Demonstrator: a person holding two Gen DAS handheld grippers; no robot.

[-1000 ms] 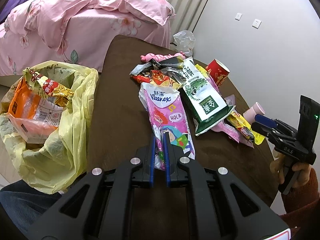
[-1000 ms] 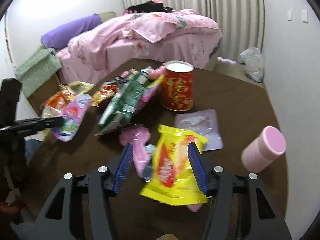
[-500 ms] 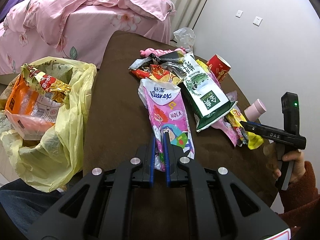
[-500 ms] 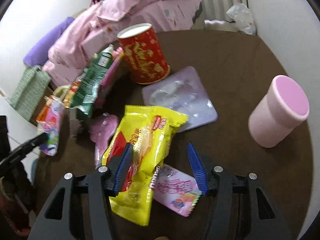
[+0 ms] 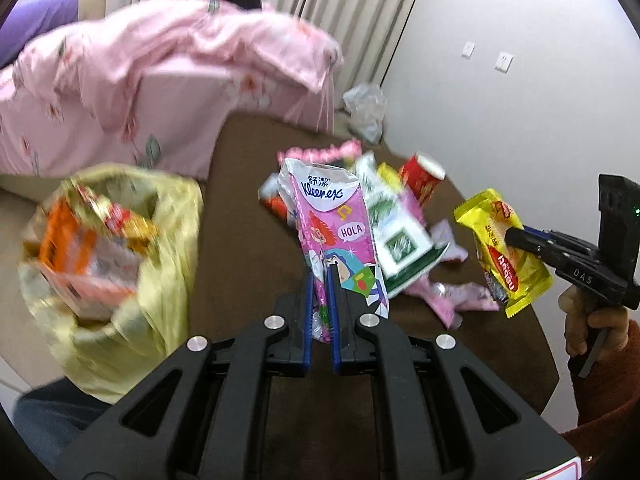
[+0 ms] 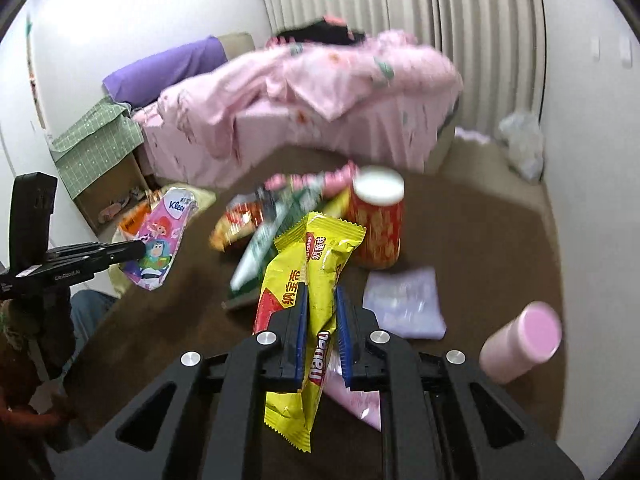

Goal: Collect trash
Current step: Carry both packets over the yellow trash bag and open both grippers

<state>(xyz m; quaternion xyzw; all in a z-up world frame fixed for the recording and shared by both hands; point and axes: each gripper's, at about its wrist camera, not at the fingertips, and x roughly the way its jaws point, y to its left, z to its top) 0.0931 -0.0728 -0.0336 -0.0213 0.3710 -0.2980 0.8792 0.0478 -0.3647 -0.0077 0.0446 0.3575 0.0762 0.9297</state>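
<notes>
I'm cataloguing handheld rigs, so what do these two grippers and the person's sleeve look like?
Both grippers are matte black, with webbed triangular cutouts, round silver bolt heads and ribbed blue pads. Seen from the side, the right gripper has a pistol-style handle, white "DAS" lettering and a tall black block with a green light. The left gripper carries a small white label. The sleeve is fuzzy rust red.

Both of your grippers, each pinching a packet.
Your left gripper (image 5: 320, 280) is clamped fully on a pink tissue pack (image 5: 336, 224); your right gripper (image 6: 322, 320) is closing on a yellow wrapper (image 6: 316, 280), your right hand (image 5: 588, 320) gripping its handle.
</notes>
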